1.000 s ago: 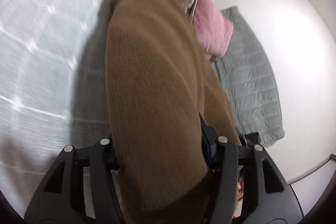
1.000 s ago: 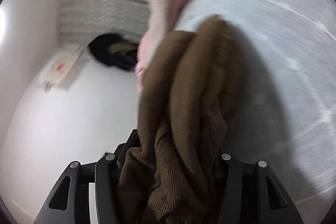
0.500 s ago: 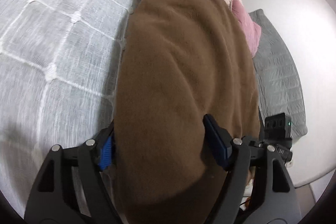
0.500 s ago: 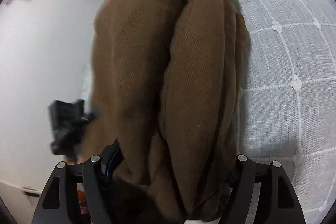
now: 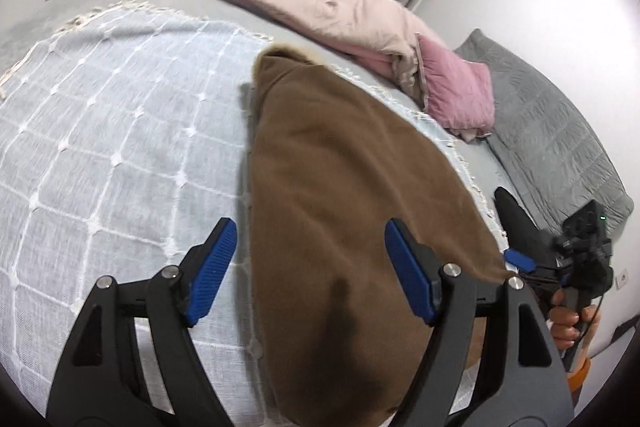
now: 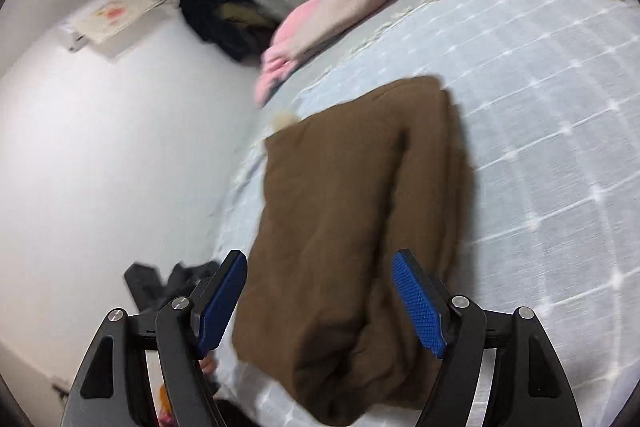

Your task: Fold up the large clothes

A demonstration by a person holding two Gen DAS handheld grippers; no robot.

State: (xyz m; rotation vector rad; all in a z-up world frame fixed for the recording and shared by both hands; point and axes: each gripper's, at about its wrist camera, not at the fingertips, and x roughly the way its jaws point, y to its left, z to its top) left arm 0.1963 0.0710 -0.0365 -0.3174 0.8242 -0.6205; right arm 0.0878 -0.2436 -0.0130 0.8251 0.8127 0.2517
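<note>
A folded brown garment (image 5: 340, 207) lies lengthwise on the pale blue checked bedspread (image 5: 120, 155), near its right edge. My left gripper (image 5: 310, 271) stands open at the garment's near end; the left pad is clear of the cloth and nothing is gripped. In the right wrist view the same brown garment (image 6: 360, 207) rests by the bed's left edge, thick folds bunched at its near end. The right gripper (image 6: 320, 307) is open around that end, with both blue pads apart from the cloth. A hand (image 5: 568, 319) holding the other gripper's handle shows at the lower right of the left wrist view.
A heap of pink and beige bedding (image 5: 360, 19) lies across the far side of the bed. On the white floor beside the bed are a grey quilted mat (image 5: 560, 139), a black garment (image 6: 224, 15) and a flat white sheet (image 6: 112, 15). Grey curtains hang behind.
Both grippers have opened wider and let go of the brown garment, then drawn back from it. The garment now lies flat on the bedspread.
</note>
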